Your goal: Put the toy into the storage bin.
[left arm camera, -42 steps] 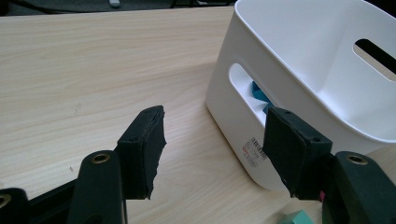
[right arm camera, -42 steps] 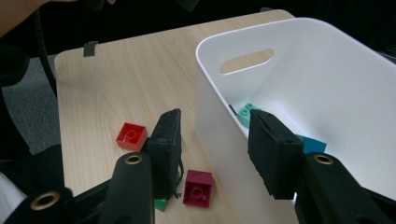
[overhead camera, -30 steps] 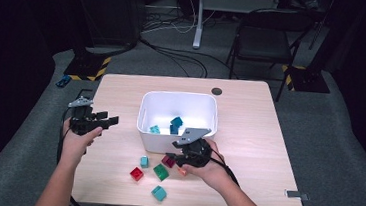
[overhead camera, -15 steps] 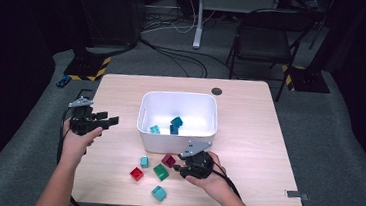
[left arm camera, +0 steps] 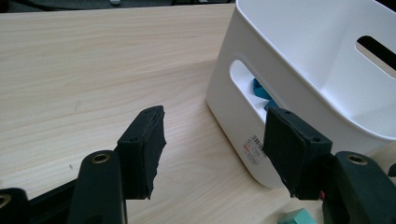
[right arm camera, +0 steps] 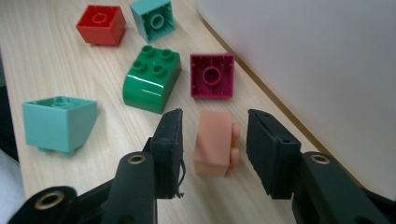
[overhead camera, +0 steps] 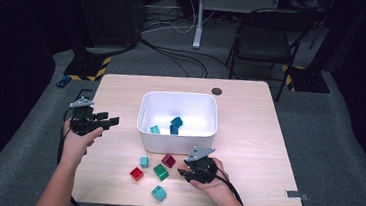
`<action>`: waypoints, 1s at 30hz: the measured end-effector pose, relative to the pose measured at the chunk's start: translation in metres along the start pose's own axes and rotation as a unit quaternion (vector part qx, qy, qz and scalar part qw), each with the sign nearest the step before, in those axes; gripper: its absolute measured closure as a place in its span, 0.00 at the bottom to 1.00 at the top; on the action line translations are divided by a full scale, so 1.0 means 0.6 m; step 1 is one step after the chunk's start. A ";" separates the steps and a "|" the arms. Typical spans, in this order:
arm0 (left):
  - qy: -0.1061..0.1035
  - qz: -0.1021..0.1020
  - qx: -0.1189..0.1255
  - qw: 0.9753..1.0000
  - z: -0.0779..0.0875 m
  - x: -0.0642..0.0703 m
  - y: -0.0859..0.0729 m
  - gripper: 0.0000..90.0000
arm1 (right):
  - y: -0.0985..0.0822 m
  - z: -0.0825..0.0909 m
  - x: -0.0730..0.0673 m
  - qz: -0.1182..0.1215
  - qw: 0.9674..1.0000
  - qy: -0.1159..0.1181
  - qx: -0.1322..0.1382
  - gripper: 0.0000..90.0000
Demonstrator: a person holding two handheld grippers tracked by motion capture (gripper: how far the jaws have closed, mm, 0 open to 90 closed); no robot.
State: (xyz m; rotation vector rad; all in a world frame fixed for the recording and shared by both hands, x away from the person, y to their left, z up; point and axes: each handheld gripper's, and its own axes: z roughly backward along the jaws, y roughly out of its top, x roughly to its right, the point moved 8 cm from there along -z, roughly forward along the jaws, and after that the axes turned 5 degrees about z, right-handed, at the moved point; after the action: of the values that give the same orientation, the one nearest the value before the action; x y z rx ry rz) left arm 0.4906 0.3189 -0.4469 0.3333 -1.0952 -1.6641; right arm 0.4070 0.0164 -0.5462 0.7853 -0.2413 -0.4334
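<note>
Right gripper view: a pink brick [right arm camera: 215,143] lies on its side on the table [right arm camera: 56,60], between the two black jaws with a gap on each side, pads not pressing it
Pink brick place: near edge of the table, just in front of the white bin [right arm camera: 317,65], nearest brick to it the maroon one
Right gripper [overhead camera: 196,170]: jaws apart and empty, straddling the pink brick, low over the table just right of the loose bricks
Maroon brick [right arm camera: 212,75]: studs down, just beyond the pink brick, close to the bin wall
Green brick [right arm camera: 152,84]: rounded, studs up, just left of the maroon one
Red brick [right arm camera: 101,24]: far left, well apart from the jaws
Teal bricks: one [right arm camera: 153,18] beside the red, another [right arm camera: 60,122] standing alone at near left
Bin contents: blue and teal bricks [overhead camera: 174,125] in the white bin [overhead camera: 145,111], high view
Left gripper [overhead camera: 100,121]: held above the table's left side, jaws wide with nothing between them, aimed at the bin's left wall
</note>
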 end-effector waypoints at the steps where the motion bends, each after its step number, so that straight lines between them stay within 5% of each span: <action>1: -0.001 0.001 -0.002 1.000 0.000 0.001 -0.001 0.43 | -0.003 -0.001 0.000 -0.002 1.000 0.001 -0.002 0.62; 30: 0.001 0.001 -0.002 1.000 0.002 0.000 -0.001 0.43 | -0.036 -0.011 0.003 -0.006 1.000 -0.008 -0.026 0.74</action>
State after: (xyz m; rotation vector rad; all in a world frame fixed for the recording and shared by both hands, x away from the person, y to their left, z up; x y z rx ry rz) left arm 0.4897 0.3197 -0.4467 0.3306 -1.0903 -1.6637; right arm 0.4049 0.0063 -0.5661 0.7326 -0.2393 -0.4560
